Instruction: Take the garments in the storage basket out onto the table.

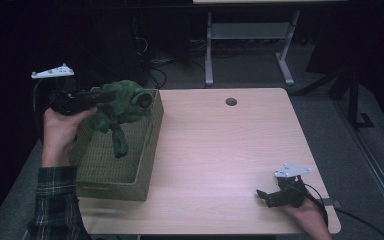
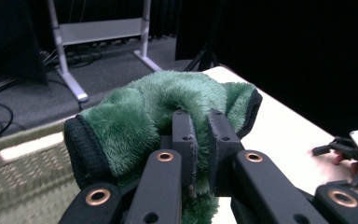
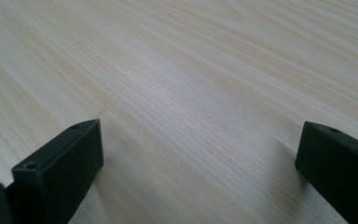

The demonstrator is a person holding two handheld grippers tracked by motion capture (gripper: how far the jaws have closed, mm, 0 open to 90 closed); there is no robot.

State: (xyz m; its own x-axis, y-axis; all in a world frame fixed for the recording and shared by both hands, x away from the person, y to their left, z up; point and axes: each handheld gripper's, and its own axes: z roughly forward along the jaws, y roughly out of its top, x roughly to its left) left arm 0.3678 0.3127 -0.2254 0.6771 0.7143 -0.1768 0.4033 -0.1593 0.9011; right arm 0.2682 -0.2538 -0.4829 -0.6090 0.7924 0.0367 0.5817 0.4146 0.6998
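Observation:
A green plush toy (image 1: 122,102) hangs over the woven basket (image 1: 147,165) at the table's left side, one limb dangling into it. My left gripper (image 1: 100,95) is shut on the toy and holds it up above the basket's back rim. In the left gripper view the jaws pinch the green plush toy (image 2: 168,102) with my left gripper (image 2: 201,135) closed into the fur. My right gripper (image 1: 263,195) rests low near the table's front right corner, open, with nothing between its jaws. The right gripper (image 3: 198,154) view looks along bare wood.
The light wooden table (image 1: 220,145) has a round cable hole (image 1: 231,101) near its far edge. A second table's metal legs (image 1: 209,50) stand on the floor behind. The floor beyond is dark, with cables.

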